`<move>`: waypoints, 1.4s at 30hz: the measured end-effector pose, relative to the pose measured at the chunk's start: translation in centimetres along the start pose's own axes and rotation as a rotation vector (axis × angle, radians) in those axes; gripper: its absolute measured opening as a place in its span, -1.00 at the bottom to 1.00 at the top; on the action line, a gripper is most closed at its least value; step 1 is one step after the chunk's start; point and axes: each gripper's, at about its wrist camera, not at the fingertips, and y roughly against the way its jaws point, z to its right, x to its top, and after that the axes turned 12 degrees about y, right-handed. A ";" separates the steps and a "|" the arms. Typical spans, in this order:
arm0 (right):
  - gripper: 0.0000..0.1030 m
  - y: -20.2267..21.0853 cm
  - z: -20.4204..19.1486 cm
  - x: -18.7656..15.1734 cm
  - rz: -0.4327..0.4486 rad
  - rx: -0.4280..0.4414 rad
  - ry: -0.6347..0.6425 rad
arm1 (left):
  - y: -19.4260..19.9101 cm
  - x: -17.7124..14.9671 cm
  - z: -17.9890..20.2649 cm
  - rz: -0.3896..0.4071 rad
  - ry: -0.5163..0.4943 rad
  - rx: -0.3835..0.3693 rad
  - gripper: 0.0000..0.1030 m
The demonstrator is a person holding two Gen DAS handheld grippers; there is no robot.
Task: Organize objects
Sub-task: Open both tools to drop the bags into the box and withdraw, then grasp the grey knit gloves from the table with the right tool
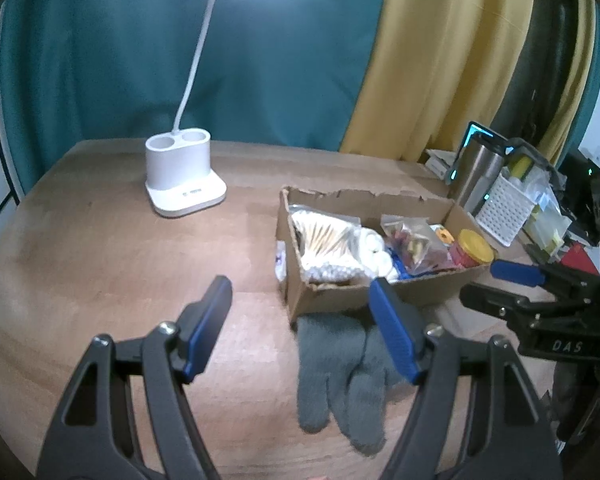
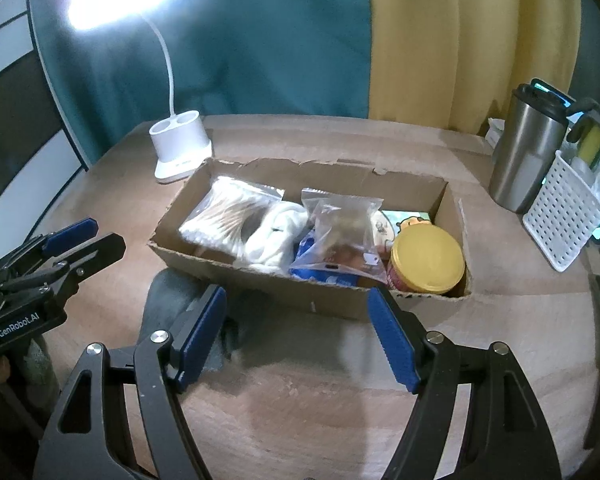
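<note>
Centrally, a wooden table (image 2: 300,420) is shown bearing an open cardboard box (image 2: 260,292) already filled with a bag of cotton swabs (image 2: 228,212), a white cloth bundle (image 2: 272,236), a clear zip bag (image 2: 344,224) and a yellow-lidded jar (image 2: 428,256). Just in front of the box's near wall a grey glove (image 1: 336,372) is seen lying flat, its fingers pointing toward the cameras, so that its long axis runs from the box to the viewer. The glove is framed between the fingers of the left gripper (image 1: 300,320), which is judged the nearer; its jaws stand apart and nothing is held. The right gripper (image 2: 296,328) is likewise parted and empty, with the glove lying to its left, partly hidden behind its left finger. The glove's cuff end is blurred where it meets the box, so contact cannot be told. Whether 1 glove or 2 lie there cannot be made out.
</note>
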 end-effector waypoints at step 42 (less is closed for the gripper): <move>0.48 -7.4 -5.2 -0.5 -0.113 0.115 -0.019 | -1.9 -1.8 -6.6 -0.080 0.037 0.045 0.42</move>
